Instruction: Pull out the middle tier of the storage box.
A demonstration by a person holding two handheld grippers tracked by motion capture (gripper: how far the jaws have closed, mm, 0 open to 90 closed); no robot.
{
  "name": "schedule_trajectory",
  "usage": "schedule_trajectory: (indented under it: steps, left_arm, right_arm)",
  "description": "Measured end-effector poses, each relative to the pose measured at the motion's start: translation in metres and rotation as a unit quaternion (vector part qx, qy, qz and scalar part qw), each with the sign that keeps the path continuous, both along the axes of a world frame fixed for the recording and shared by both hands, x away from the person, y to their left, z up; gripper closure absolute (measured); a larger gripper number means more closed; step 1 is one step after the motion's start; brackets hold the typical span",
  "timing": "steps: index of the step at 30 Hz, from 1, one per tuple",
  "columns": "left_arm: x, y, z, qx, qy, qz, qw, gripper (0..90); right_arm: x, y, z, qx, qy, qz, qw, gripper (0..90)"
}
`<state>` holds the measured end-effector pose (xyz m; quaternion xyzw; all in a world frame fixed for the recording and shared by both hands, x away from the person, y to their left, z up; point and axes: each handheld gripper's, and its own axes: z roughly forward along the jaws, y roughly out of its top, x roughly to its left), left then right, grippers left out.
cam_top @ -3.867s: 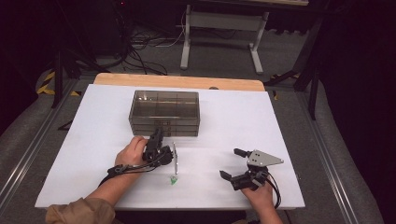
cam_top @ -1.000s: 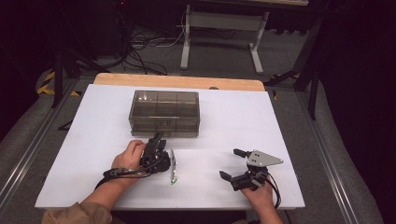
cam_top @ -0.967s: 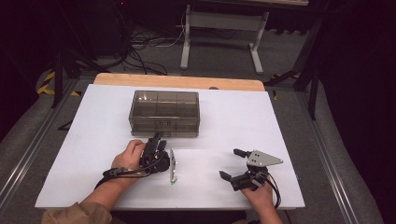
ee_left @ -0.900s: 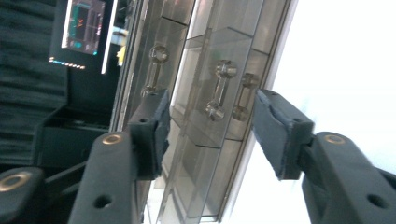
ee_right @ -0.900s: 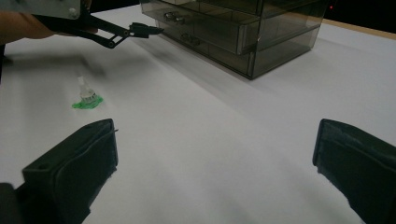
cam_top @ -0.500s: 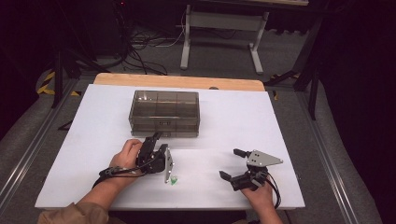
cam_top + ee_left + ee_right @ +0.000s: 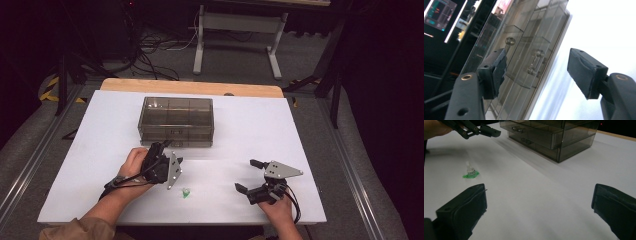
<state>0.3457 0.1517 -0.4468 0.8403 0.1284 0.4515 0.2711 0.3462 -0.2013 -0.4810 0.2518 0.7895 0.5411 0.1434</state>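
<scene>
A smoky clear drawer box [image 7: 177, 121] stands at the middle back of the white table. My left gripper [image 7: 171, 151] hovers just in front of it and points at its drawer fronts [image 7: 529, 30]. Its jaws have just been opening and stand open, with nothing between them [image 7: 536, 70]. A small green and clear piece [image 7: 185, 193] lies on the table, to the right of and nearer the front edge than the left hand, apart from both grippers. My right gripper [image 7: 246, 175] rests open near the front right, empty [image 7: 539, 205]. It faces the green piece [image 7: 470, 173] and the box [image 7: 554, 135].
The white table top [image 7: 300, 130] ends in a wooden strip [image 7: 190, 87] at the back. Beyond it are a metal stand [image 7: 235, 30] and floor cables. Grey rails run along both sides of the table.
The left gripper has lifted off the green piece and moved back toward the box, its jaws wider apart. The green piece stays on the table. The right gripper has not moved.
</scene>
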Motion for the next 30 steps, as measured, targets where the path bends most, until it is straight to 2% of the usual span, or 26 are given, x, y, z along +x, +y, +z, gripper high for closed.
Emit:
schedule_trajectory:
  steps: [4, 6, 9, 10, 12, 16, 17, 18, 22, 23, 24, 25, 26, 27, 28, 30]
  left_arm:
    - [0.001, 0.007, 0.008, -0.041, 0.032, -0.016, 0.9985, 30.8]
    - [0.003, 0.011, 0.012, -0.066, 0.052, -0.024, 0.9962, 29.6]
    - [0.004, 0.016, 0.016, -0.094, 0.071, -0.030, 0.9925, 28.1]
    - [0.006, 0.018, 0.017, -0.107, 0.080, -0.030, 0.9906, 28.0]
    - [0.007, 0.019, 0.018, -0.111, 0.084, -0.028, 0.9899, 28.0]
    - [0.010, 0.024, 0.020, -0.130, 0.104, -0.031, 0.9855, 25.8]
    - [0.010, 0.026, 0.021, -0.146, 0.116, -0.034, 0.9819, 24.9]
    - [0.010, 0.026, 0.021, -0.146, 0.116, -0.034, 0.9819, 24.6]
    - [0.012, 0.032, 0.023, -0.174, 0.138, -0.047, 0.9739, 23.4]
    - [0.014, 0.034, 0.023, -0.192, 0.153, -0.049, 0.9682, 23.3]
    - [0.014, 0.034, 0.023, -0.192, 0.153, -0.049, 0.9682, 23.2]
    - [0.016, 0.036, 0.024, -0.200, 0.164, -0.051, 0.9646, 23.2]
    - [0.018, 0.039, 0.025, -0.211, 0.180, -0.059, 0.9589, 22.1]
    - [0.018, 0.039, 0.025, -0.211, 0.180, -0.059, 0.9589, 21.4]
    - [0.020, 0.041, 0.025, -0.222, 0.192, -0.062, 0.9539, 21.4]
    - [0.022, 0.045, 0.026, -0.238, 0.211, -0.067, 0.9458, 19.6]
  right_arm:
    - [0.000, 0.000, 0.000, 0.000, 0.000, 0.000, 1.0000, 0.5]
    - [0.000, 0.000, 0.000, 0.000, 0.000, 0.000, 1.0000, 0.5]
    - [0.000, 0.000, 0.000, 0.000, 0.000, 0.000, 1.0000, 0.5]
    - [0.000, 0.000, 0.000, 0.000, 0.001, 0.000, 1.0000, 0.5]
    - [0.000, 0.000, 0.000, 0.001, 0.001, 0.000, 1.0000, 0.5]
    - [0.000, 0.000, 0.000, 0.000, 0.000, 0.001, 1.0000, 0.5]
    - [0.000, 0.000, 0.000, 0.000, 0.000, 0.001, 1.0000, 0.5]
    - [0.000, 0.000, 0.000, 0.000, 0.000, 0.001, 1.0000, 0.5]
    - [0.000, 0.000, 0.000, 0.000, 0.000, 0.001, 1.0000, 0.5]
    - [0.000, 0.000, 0.000, 0.001, 0.000, 0.001, 1.0000, 0.5]
    - [0.000, 0.000, 0.000, 0.001, 0.000, 0.001, 1.0000, 0.5]
    - [0.000, 0.000, 0.000, 0.001, 0.000, 0.001, 1.0000, 0.5]
    - [0.000, 0.000, 0.000, 0.001, 0.000, 0.002, 1.0000, 0.5]
    - [0.000, 0.000, 0.000, 0.001, 0.000, 0.002, 1.0000, 0.5]
    - [0.000, 0.000, 0.000, 0.000, 0.000, 0.002, 1.0000, 0.5]
    - [0.000, 0.000, 0.000, 0.000, 0.000, 0.002, 1.0000, 0.5]
